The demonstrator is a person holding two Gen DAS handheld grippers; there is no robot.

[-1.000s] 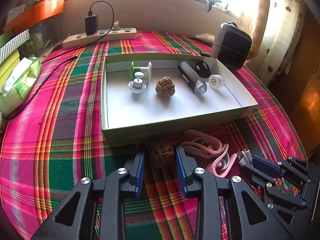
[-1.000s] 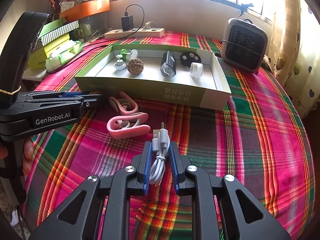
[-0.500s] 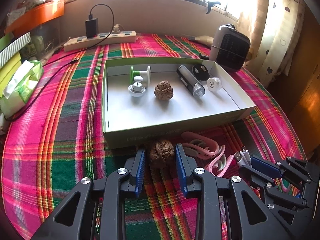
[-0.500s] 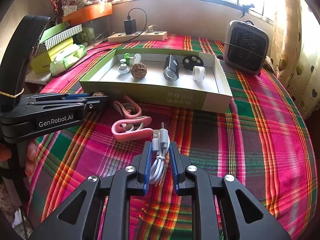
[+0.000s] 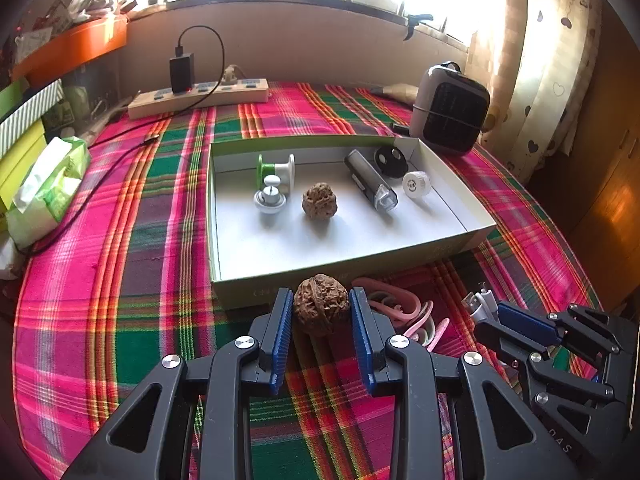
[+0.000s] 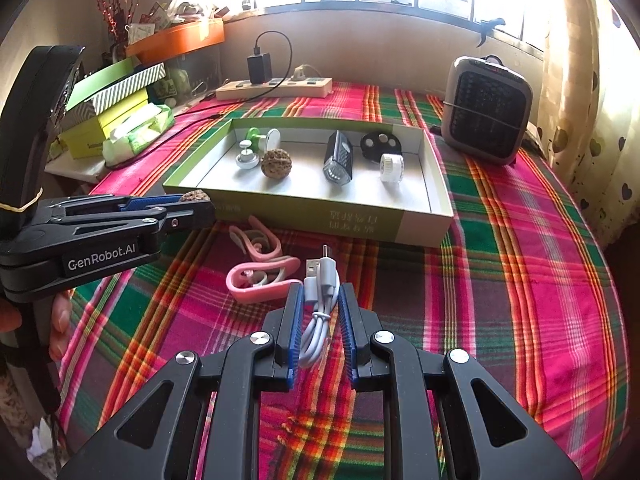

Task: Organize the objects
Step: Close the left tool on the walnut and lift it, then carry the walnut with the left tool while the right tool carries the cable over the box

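We angle both grippers downward over plaid cloth point(image 6: 500, 280). Left gripper point(image 5: 321, 310) pinches wrinkled brown walnut point(image 5: 320, 307) just before shallow green-walled cardboard tray point(image 5: 352, 256). Right gripper point(image 6: 320, 308) clamps coiled white USB cable point(image 6: 320, 300) beside pink ear-hook headset point(image 6: 260, 280).

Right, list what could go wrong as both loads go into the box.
1. The walnut is round and ridged, pinched only at its sides by the left hand-held gripper; it may slip and roll.
2. It looks close to the box front wall and could clip the rim if carried low.
3. The cable in the right hand-held gripper hangs in loose loops that could snag the pink earphones.
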